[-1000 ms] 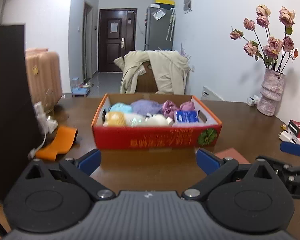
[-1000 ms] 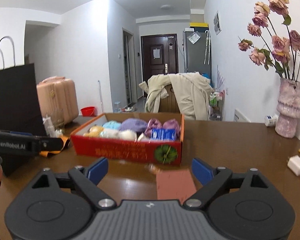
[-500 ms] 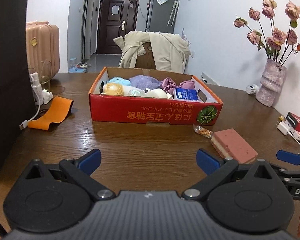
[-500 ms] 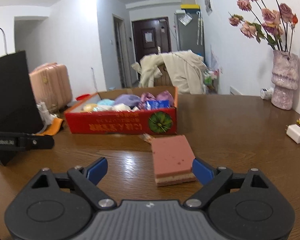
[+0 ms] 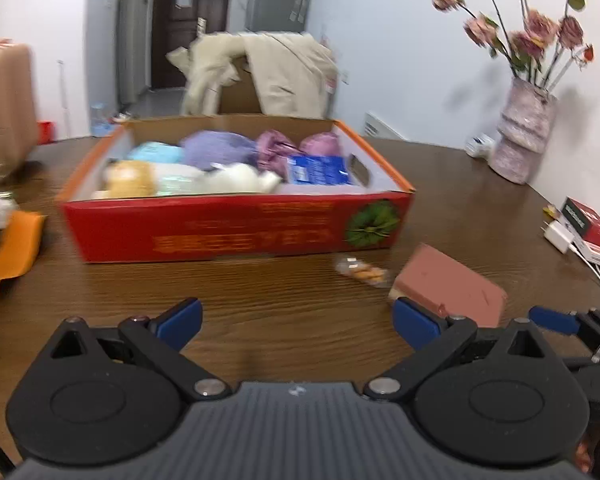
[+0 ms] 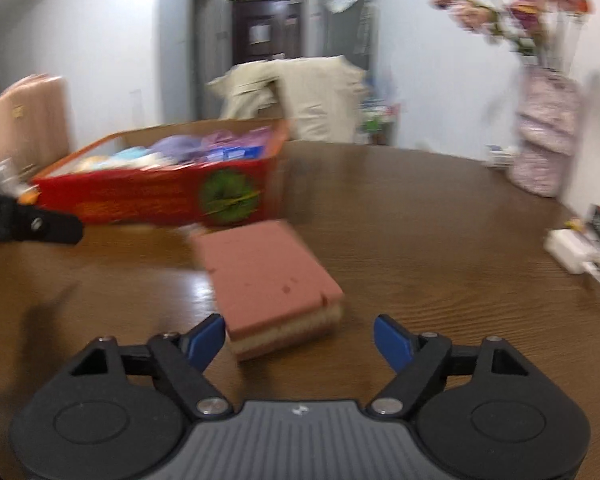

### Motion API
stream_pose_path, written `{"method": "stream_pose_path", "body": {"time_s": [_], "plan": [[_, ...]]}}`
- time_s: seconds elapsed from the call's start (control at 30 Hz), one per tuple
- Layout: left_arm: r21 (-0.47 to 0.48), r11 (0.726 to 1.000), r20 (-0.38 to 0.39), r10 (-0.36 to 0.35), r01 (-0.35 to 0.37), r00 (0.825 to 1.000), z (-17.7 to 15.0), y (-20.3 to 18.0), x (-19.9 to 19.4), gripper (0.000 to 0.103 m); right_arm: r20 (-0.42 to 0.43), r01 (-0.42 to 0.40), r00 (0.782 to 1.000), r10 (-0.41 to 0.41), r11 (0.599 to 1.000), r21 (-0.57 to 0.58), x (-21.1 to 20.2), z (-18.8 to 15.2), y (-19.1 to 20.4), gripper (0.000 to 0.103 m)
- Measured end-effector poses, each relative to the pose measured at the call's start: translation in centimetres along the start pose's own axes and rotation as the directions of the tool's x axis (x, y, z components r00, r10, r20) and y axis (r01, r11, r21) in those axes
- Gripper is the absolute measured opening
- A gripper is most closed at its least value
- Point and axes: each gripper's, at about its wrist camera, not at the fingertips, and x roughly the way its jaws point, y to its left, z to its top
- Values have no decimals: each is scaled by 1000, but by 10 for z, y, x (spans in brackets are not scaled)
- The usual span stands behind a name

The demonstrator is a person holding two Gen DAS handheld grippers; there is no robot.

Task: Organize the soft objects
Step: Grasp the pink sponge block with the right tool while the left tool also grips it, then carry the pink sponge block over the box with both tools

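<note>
One spongy pink rectangular block [image 6: 270, 280], wood-grain table [image 6: 440, 240]

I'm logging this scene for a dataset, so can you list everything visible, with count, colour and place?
table: one, dark brown wood, under everything
box: one, red cardboard, mid-table, filled with soft items
sponge: one, pink over tan, on the table just ahead of the right gripper
snack packet: one, clear, between box and sponge
cloth: one, orange, left of box
vase of flowers: one, pinkish, by right wall
charger: one, white, right table edge
coat: one, beige, on chair behind box
left gripper: open, empty
right gripper: open, jaws just been closing, sponge's near end between them
</note>
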Motion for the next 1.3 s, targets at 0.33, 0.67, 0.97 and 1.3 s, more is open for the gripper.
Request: {"method": "stream_pose_path", "body": {"time_s": [0.33,0.67,0.97,1.3], "plan": [[-71,985,-100,-165,159,981,30,-55,82,57,9,-181,982,189,925,333,43,25,-69,41],[-162,962,-129,-242,220,962,29,-57,90,27,36,-221,974,224,906,361,55,30,-68,21],[-158,958,-46,-251,241,967,13,-47,21,27,81,-251,968,237,919,303,3,29,-47,21],[-176,959,48,-217,222,975,34,-12,-23,26,133,-314,948,289,917,244,-21,57,-10,21]]}}
